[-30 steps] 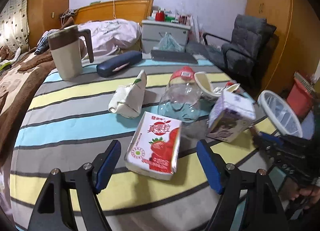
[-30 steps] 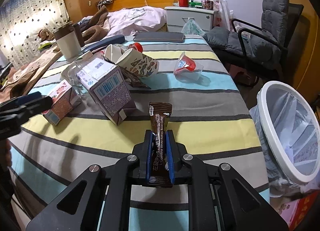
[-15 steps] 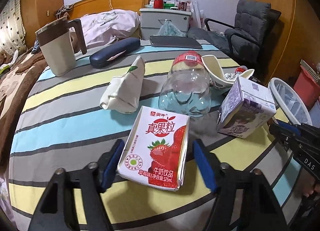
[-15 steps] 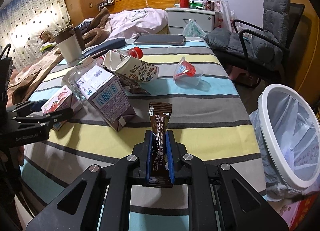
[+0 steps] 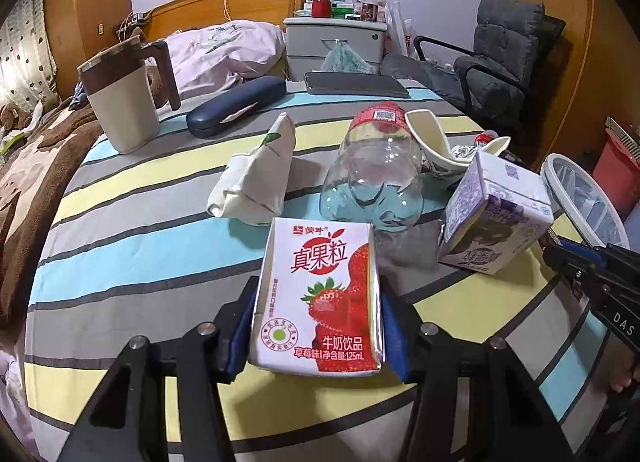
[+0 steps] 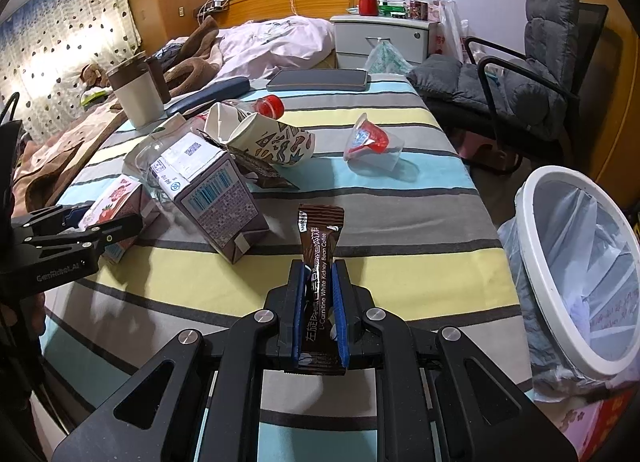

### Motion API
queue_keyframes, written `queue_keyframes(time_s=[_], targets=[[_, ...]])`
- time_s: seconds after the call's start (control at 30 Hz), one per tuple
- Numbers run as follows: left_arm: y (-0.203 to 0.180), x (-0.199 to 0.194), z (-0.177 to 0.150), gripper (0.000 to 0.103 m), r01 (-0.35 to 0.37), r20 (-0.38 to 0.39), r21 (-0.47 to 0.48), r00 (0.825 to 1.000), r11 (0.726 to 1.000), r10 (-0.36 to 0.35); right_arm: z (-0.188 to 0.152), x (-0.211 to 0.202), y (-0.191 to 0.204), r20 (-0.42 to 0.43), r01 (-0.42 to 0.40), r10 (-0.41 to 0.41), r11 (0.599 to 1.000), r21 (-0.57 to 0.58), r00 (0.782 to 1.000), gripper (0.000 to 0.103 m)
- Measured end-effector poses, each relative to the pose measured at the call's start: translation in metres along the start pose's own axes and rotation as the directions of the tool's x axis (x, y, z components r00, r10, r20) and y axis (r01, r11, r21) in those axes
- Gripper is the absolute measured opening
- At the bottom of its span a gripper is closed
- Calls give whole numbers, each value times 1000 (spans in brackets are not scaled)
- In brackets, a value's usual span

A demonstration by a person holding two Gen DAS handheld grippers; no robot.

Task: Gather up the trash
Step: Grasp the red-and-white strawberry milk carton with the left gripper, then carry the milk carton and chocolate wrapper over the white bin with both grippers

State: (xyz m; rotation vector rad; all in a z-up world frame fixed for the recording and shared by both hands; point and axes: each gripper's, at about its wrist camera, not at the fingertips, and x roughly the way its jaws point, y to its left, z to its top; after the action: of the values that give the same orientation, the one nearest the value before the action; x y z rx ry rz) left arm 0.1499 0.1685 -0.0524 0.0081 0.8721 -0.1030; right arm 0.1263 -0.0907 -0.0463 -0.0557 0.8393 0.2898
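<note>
My left gripper (image 5: 318, 326) is shut on the strawberry milk carton (image 5: 318, 294), its blue pads pressed on both sides; the carton also shows in the right wrist view (image 6: 116, 203). My right gripper (image 6: 320, 298) is shut on a brown coffee sachet (image 6: 320, 258) that stands upright above the striped table (image 6: 360, 197). A purple carton (image 5: 494, 217), a clear plastic bottle (image 5: 374, 177), a crumpled white carton (image 5: 256, 177), paper cups (image 6: 272, 139) and a red-lidded plastic cup (image 6: 370, 143) lie on the table. The white bin (image 6: 576, 262) with a liner stands at the table's right edge.
A beige mug (image 5: 122, 101), a dark blue glasses case (image 5: 236, 105) and a dark tablet (image 5: 356, 83) are at the table's far side. A bed (image 5: 224, 45), a nightstand (image 5: 332, 41) and a grey chair (image 6: 532, 73) stand beyond.
My left gripper moved forward around the strawberry carton and closed on it. My right gripper kept hold of the sachet and barely moved.
</note>
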Motion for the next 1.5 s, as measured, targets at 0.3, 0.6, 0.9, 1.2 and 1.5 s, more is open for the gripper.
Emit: queue_keyframes(time_s=[0.3,0.6,0.9,1.2,1.5], targets=[[-4,-14,-3,57,-10,21,-8,1000,1000,10,1,-7,-4,19,-6,6,1000,7,1000,16],[-25,-41,-3,57,0,78,5,997,1000,0,2,-23,-11,61,-9,8,1000,17,998,16],[-59,-68,1,57,40,138,36,989,999,-44,3,-42,-26,107,1,-5,999,37,994,16],[-103,-79,10,57,77,172,89,981,993,-91,0,-59,-50,149,26,-38,996,80,988,16],[-159,-76,24,57,134,176,160,971,978,-162,-7,-75,-87,172,69,-93,988,140,981,16]])
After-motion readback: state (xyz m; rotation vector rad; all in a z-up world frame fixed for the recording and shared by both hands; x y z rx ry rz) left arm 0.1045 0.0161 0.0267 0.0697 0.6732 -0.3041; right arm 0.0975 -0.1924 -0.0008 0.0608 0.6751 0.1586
